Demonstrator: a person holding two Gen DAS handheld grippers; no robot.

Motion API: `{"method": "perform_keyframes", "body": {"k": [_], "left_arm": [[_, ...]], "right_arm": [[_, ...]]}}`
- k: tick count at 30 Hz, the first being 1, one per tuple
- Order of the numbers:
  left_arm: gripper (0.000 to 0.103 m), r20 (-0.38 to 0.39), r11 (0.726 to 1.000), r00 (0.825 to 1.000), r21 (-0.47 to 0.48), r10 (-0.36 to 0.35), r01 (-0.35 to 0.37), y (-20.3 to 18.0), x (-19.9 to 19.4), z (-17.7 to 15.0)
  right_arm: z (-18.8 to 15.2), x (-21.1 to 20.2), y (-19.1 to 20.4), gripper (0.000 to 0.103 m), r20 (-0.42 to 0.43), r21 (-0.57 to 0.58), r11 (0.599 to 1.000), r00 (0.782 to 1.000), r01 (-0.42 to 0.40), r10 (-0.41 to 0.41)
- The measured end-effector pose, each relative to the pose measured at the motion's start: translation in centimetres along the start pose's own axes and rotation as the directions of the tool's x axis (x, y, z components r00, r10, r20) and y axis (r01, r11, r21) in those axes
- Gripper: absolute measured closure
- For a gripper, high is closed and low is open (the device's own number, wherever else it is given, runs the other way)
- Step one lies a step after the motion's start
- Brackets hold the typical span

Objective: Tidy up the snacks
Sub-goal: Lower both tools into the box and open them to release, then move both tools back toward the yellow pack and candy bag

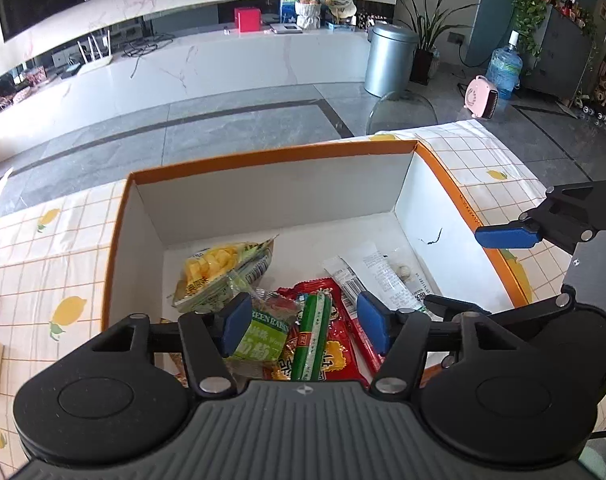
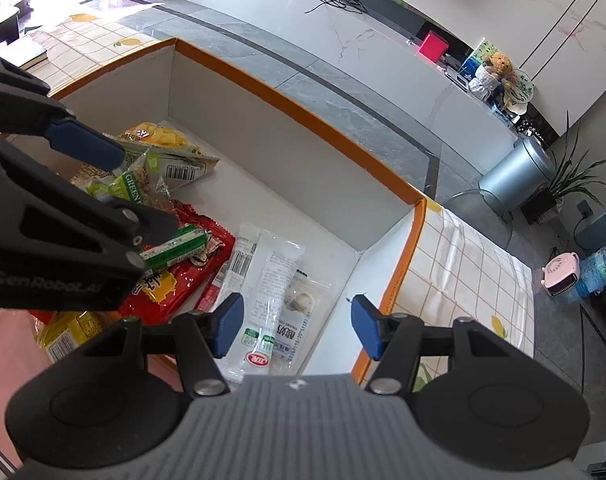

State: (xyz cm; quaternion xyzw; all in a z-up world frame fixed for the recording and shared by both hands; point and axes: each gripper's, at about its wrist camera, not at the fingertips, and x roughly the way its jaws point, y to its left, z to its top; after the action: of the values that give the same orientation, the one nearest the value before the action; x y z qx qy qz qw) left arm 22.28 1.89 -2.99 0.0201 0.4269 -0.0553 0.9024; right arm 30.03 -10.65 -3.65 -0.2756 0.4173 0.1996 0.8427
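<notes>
I hold my left gripper open above the box, empty, green stick lying under it on the red pack; right gripper open, empty over white sachets; mango pack farther in

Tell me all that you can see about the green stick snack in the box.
The green stick snack is a slim tube in shiny green wrap with white print and crimped ends. It lies flat on the red packet inside the box, beside a green wafer pack. It sits below the open left gripper, untouched.
</notes>
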Motion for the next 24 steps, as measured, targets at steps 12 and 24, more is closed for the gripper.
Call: {"method": "perform_keyframes", "body": {"k": [12,24], "left_arm": [[0.029,0.16,0.998,0.986,0.026,0.049,-0.054,-0.7,-7.7,-2.2],[0.027,0.17,0.999,0.985,-0.015,0.042,-0.04,-1.5,-10.8,-7.6]], "right_arm": [[-2.2,-7.5,0.5,0.042,0.152,0.175,0.983,0.988,-0.055,0.028],[-9.4,-12.8,3.9,0.035,0.296,0.339,0.933,0.955,-0.121,0.017]]}}
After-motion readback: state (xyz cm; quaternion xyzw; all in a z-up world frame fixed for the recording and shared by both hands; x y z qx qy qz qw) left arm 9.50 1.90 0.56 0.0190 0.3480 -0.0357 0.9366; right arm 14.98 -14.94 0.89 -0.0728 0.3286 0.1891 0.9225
